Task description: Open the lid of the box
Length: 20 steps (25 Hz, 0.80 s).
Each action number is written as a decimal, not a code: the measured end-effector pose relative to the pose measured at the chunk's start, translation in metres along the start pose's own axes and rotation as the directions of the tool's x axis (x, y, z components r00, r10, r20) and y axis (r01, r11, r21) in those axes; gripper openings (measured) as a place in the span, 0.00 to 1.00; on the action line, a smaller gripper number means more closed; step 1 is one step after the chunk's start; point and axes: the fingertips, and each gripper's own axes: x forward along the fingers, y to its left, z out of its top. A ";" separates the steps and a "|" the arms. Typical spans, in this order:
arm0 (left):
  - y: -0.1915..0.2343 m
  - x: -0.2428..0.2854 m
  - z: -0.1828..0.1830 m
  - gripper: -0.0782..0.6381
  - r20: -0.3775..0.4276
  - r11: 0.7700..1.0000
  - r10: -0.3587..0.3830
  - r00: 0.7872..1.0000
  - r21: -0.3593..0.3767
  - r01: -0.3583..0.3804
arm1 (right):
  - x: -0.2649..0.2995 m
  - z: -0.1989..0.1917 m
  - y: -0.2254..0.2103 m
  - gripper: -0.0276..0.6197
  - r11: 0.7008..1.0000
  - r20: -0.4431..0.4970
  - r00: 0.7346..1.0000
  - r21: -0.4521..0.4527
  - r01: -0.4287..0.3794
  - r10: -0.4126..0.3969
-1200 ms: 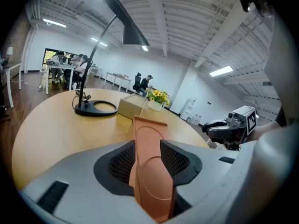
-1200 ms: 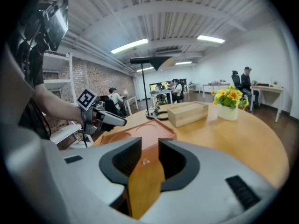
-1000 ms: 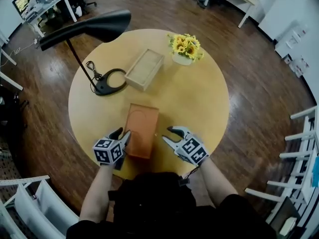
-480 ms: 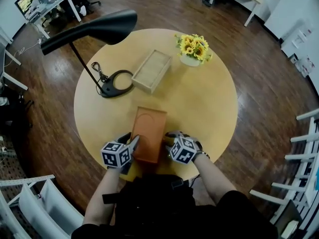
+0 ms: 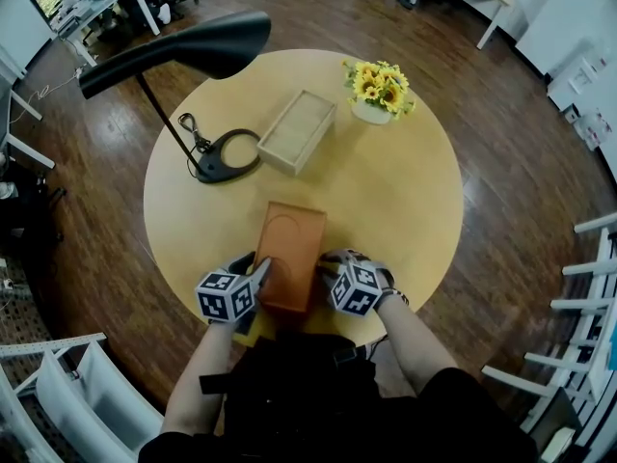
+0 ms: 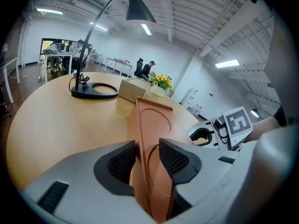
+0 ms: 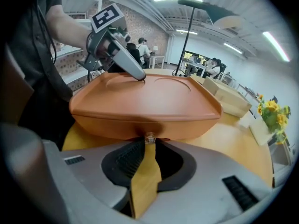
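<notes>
Head view: box [image 5: 289, 249], lid down, lies at 6 o'clock on table [image 5: 405, 191]. Left gripper [image 5: 253, 266] sits at box's 8 o'clock, jaws clamped on its thin edge. Right gripper [image 5: 326, 263] sits at 4 o'clock, jaws pinched on a small latch [image 7: 149, 137] on the side wall. Lamp [image 5: 229, 154] stands at 10 o'clock, flowers [image 5: 381, 87] at 1 o'clock.

Bright, even indoor light comes from white ceiling strip lamps [image 6: 227, 63], blown out to glare. Shadows on the round pale-wood worktop [image 5: 386, 210] are faint and soft. Fisheye distortion bends all three views, and both gripper views have black corners. The left gripper [image 6: 147, 148], the right gripper [image 7: 145, 146] and the near edge of the orange-brown rectangular box [image 6: 154, 120] are slightly blurred.
</notes>
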 end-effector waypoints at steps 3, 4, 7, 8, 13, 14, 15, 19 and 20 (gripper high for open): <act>0.001 0.001 0.000 0.31 -0.001 1.000 0.006 1.000 -0.013 -0.006 | -0.006 -0.011 -0.003 0.16 1.000 0.001 1.000 0.006 0.002 -0.002; 0.001 0.001 0.000 0.31 -0.002 1.000 0.009 1.000 -0.018 -0.009 | -0.008 -0.018 -0.003 0.16 1.000 -0.002 1.000 0.016 0.006 -0.006; 0.003 0.000 0.000 0.31 0.000 1.000 0.014 1.000 -0.023 -0.014 | -0.020 -0.037 -0.005 0.16 0.999 -0.008 1.000 0.044 0.024 -0.023; 0.003 0.000 0.000 0.31 0.000 1.000 0.014 1.000 -0.023 -0.014 | -0.026 -0.042 -0.007 0.16 0.998 -0.006 1.000 0.051 0.030 -0.030; 0.005 0.000 -0.001 0.32 0.002 0.999 0.018 1.000 -0.040 -0.018 | -0.045 -0.080 -0.011 0.16 0.993 -0.017 0.998 0.107 0.057 -0.056; 0.006 0.000 -0.001 0.32 0.003 0.999 0.019 1.000 -0.041 -0.019 | -0.047 -0.087 -0.012 0.16 0.991 -0.019 0.998 0.119 0.060 -0.058; 0.006 0.001 -0.001 0.32 0.003 0.999 0.020 1.000 -0.041 -0.019 | -0.047 -0.094 -0.011 0.16 0.989 -0.024 0.998 0.130 0.063 -0.061; 0.007 0.002 -0.002 0.31 0.005 0.999 0.023 1.000 -0.041 -0.022 | -0.052 -0.103 -0.014 0.16 0.988 -0.029 0.997 0.138 0.073 -0.070; 0.007 0.002 -0.002 0.31 0.004 0.999 0.022 1.000 -0.041 -0.022 | -0.052 -0.105 -0.014 0.16 0.987 -0.028 0.997 0.146 0.073 -0.070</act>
